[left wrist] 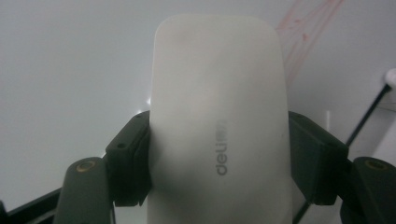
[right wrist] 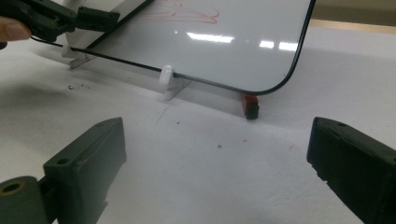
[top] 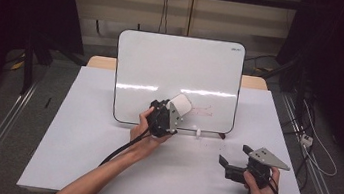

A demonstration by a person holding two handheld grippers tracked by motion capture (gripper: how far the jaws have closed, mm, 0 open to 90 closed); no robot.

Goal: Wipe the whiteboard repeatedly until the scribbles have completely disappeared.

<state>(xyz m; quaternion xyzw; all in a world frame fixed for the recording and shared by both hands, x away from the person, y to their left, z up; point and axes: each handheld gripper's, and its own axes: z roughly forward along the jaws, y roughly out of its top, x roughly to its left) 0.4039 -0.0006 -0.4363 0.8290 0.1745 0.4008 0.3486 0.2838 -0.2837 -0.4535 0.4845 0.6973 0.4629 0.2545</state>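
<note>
One white rounded-rectangle whiteboard with a thin black rim [top: 177, 77] stands tilted back on the white-topped bench [top: 79, 135], near its far edge. One white plastic eraser with a rounded oblong back [top: 180, 103] is pinched in the left tongs [top: 174, 108], and it lies against the lower middle of the board's face, just left of a patch of faint red marker scribble [top: 203, 112]. In the left gripper view the two black jaws press on the eraser's [left wrist: 217, 121] long sides, one at each side, with grey lettering running along its back; the red strokes [left wrist: 303, 37] show on the board just beyond its upper right corner. The person's left hand [top: 143, 131] grips the body of these tongs in front of the board's bottom edge.

The right tongs [top: 233, 159] rest low over the bench at the near right, well apart from the board, held by the person's right hand [top: 261, 187]. Their two jaws stand spread wide with nothing between them, as the right gripper view makes plain: bare bench shows in the gap.

That view also shows two small white plastic feet holding the board's lower edge, one in the middle [right wrist: 169, 81] and one farther left [right wrist: 74, 58], and one small red-and-black block [right wrist: 251, 105] on the bench under the board's rounded corner. A few dark specks and one short pen stroke [right wrist: 162, 114] mark the bench top in front of the board.
</note>
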